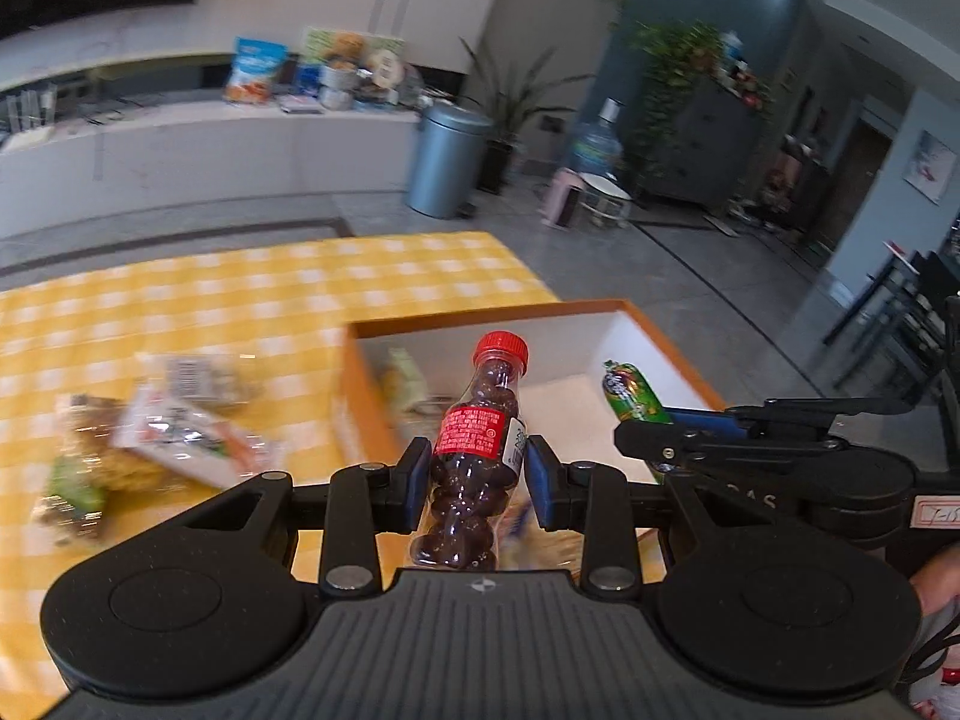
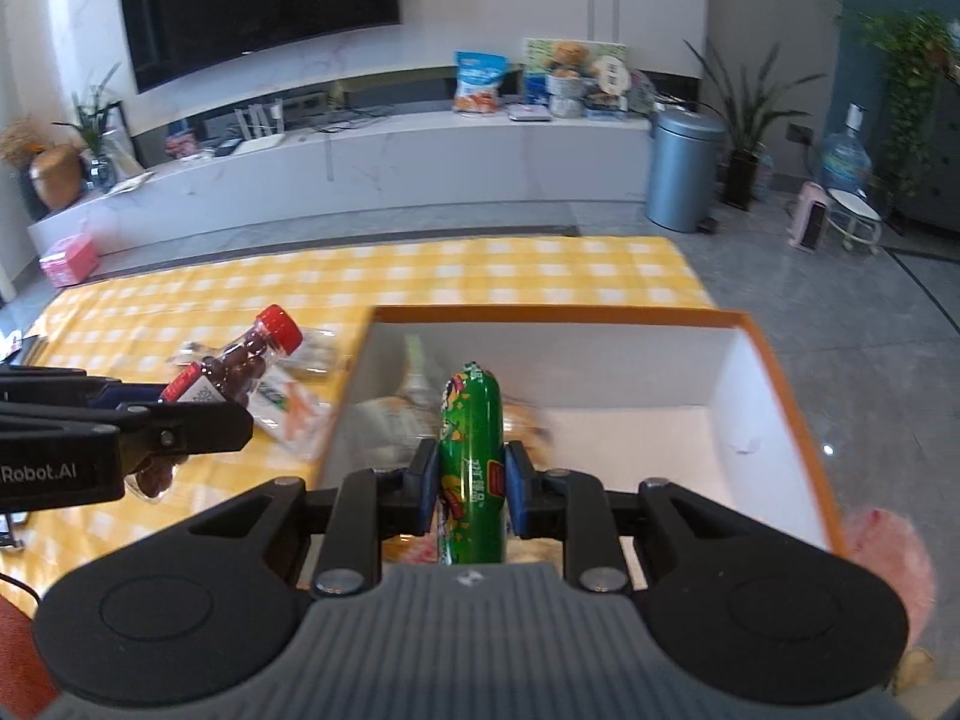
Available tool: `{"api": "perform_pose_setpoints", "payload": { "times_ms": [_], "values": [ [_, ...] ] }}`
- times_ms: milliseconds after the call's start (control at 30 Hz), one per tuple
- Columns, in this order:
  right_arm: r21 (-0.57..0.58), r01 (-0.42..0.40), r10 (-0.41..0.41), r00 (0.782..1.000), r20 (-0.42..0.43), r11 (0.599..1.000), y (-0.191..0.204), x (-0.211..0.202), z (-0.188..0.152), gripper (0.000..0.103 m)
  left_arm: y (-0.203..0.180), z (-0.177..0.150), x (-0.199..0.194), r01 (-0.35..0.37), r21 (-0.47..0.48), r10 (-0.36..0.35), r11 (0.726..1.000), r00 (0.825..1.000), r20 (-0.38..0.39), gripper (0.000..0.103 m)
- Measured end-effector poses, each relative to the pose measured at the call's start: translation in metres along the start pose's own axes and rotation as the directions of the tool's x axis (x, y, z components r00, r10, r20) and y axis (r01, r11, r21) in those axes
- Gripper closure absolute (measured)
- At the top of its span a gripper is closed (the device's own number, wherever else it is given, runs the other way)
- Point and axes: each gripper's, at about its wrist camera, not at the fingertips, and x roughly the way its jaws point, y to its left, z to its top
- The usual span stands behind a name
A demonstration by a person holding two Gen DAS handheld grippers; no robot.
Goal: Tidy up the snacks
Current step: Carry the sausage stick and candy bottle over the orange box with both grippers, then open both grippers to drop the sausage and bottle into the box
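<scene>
My left gripper (image 1: 478, 483) is shut on a small clear bottle (image 1: 480, 420) of dark candies with a red cap and red label, held above the near left corner of the orange box (image 1: 654, 324). In the right wrist view that bottle (image 2: 252, 360) pokes out of the left gripper at the left edge. My right gripper (image 2: 470, 489) is shut on a green sausage-shaped snack stick (image 2: 471, 426), held over the white inside of the orange box (image 2: 774, 372). The green stick (image 1: 633, 393) shows in the left wrist view too. Several snack packets lie blurred in the box.
Loose snack packets (image 1: 180, 426) lie on the yellow checked tablecloth (image 1: 270, 294) left of the box. Beyond the table stand a grey bin (image 2: 681, 168), a low white cabinet (image 2: 360, 162) with bags on it, plants and a water jug (image 2: 843, 156). A pink fluffy thing (image 2: 888, 564) sits at the right.
</scene>
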Motion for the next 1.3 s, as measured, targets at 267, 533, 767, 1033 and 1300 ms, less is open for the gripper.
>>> {"api": "perform_pose_setpoints", "payload": {
  "times_ms": [267, 533, 767, 1033, 1300],
  "values": [
    [-0.003, 0.105, -0.105, 0.991, -0.078, 0.994, -0.054, 0.017, 0.001, 0.082, -0.024, 0.009, 0.071, 0.101, -0.059, -0.107, 0.993, 0.987, -0.119, 0.065],
    [-0.031, 0.163, -0.166, 0.967, -0.193, 0.986, -0.087, 0.046, -0.013, 0.082, -0.036, -0.001, 0.129, 0.110, -0.118, -0.136, 0.987, 0.959, -0.249, 0.065],
    [-0.101, 0.143, -0.165, 0.950, -0.265, 0.984, -0.096, 0.072, -0.016, 0.082, -0.036, -0.006, 0.157, 0.100, -0.151, -0.145, 0.984, 0.935, -0.324, 0.065],
    [-0.117, 0.106, -0.142, 0.919, -0.367, 0.987, -0.103, 0.095, -0.022, 0.082, -0.038, -0.007, 0.176, 0.071, -0.155, -0.129, 0.985, 0.904, -0.407, 0.065],
    [-0.112, 0.096, -0.134, 0.901, -0.412, 0.989, -0.108, 0.103, -0.023, 0.082, -0.035, -0.014, 0.189, 0.051, -0.214, -0.151, 0.975, 0.862, -0.483, 0.065]
  ]
}}
